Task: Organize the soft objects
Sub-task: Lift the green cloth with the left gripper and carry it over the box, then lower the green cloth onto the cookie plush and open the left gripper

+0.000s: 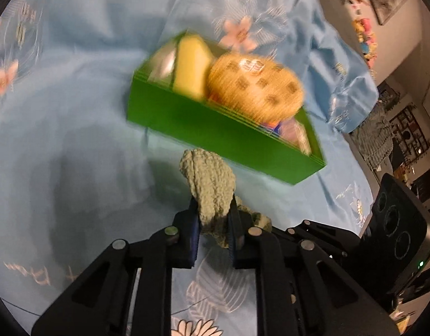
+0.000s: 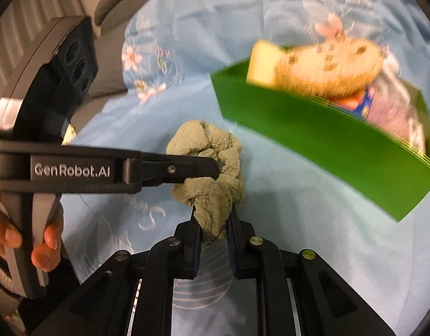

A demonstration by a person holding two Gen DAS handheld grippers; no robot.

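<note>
A sage-green fluffy cloth [image 1: 209,179] is bunched up in front of a green box [image 1: 215,128] on the light blue sheet. My left gripper [image 1: 213,207] is shut on one end of it. In the right wrist view, my right gripper [image 2: 213,215] is shut on the lower fold of the same cloth [image 2: 209,142], and the left gripper [image 2: 212,168] reaches in from the left and pinches its middle. The green box [image 2: 327,140] holds a round cookie-shaped plush [image 1: 254,84], a yellow sponge [image 1: 189,64] and a colourful packet [image 2: 363,103].
A light blue flowered sheet [image 1: 74,112] covers the whole surface. A person's hand [image 2: 44,240] grips the left gripper's handle. The right gripper's body [image 1: 397,224] sits at the right. Beyond the sheet's right edge are a wall and shelves [image 1: 405,123].
</note>
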